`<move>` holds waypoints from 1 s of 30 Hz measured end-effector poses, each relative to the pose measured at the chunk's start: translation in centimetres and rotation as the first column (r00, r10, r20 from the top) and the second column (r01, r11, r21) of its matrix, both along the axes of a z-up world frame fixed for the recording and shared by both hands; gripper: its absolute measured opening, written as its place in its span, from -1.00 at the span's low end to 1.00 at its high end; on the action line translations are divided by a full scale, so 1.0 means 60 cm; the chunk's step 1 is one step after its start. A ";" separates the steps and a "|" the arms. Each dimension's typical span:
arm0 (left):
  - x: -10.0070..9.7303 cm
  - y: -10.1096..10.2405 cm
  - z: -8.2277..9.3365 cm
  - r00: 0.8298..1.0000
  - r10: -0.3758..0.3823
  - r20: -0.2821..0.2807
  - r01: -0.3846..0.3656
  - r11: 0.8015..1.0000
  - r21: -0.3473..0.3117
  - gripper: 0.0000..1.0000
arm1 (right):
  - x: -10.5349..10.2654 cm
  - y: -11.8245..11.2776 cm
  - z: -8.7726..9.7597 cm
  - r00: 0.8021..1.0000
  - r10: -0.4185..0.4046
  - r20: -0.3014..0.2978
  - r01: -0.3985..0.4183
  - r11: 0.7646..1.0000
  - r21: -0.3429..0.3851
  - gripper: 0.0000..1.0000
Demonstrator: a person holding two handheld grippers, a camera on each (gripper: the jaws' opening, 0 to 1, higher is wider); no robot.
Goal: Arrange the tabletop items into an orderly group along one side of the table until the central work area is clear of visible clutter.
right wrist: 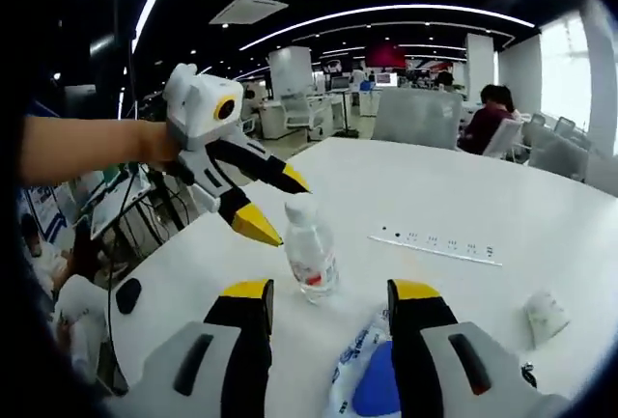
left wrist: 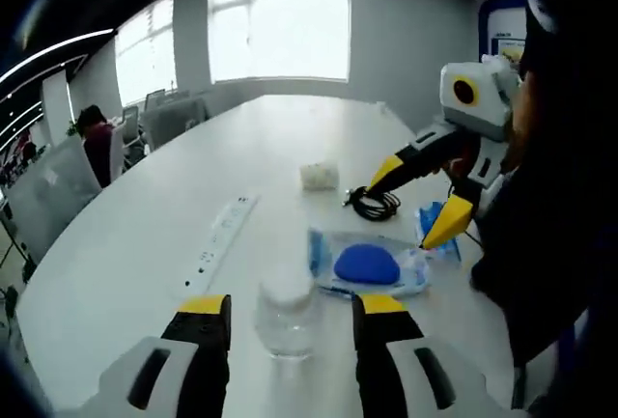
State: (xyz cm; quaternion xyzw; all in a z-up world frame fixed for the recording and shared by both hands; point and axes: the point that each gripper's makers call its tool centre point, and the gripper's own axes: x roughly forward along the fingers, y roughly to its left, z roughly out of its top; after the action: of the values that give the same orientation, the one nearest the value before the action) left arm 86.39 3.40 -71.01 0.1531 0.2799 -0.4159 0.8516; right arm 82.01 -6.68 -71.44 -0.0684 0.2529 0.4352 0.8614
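A clear plastic water bottle [left wrist: 287,314] [right wrist: 311,256] stands upright on the white table [left wrist: 290,138]. My left gripper [left wrist: 293,304] [right wrist: 274,202] is open, its yellow tips just short of the bottle's top and not touching it. My right gripper [right wrist: 330,291] [left wrist: 417,196] is open too and holds nothing. It hovers over a blue item in a clear plastic bag [left wrist: 367,264] [right wrist: 372,384]. A coiled black cable [left wrist: 375,204] lies under the right gripper's upper tip, and a small blue packet [left wrist: 436,217] lies beside its lower tip.
A white power strip [left wrist: 220,235] [right wrist: 439,242] lies flat on the table. A crumpled white wad [left wrist: 319,175] [right wrist: 546,314] sits farther off. Office chairs [right wrist: 415,114] and seated people [left wrist: 97,138] are beyond the table's far edge. A person's forearm [right wrist: 77,148] holds the left gripper.
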 end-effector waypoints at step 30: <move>-0.040 -0.178 -0.039 0.961 -0.257 -0.101 0.275 0.923 0.270 -0.13 | -0.128 -0.160 -0.125 0.921 -0.283 -0.266 0.290 0.957 -0.016 -0.21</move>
State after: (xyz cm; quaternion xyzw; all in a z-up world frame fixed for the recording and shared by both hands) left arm 84.01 -7.30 -73.36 0.2960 0.3399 -0.4882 0.7474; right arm 74.33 -16.28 -78.95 0.0386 0.3681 0.3128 0.8747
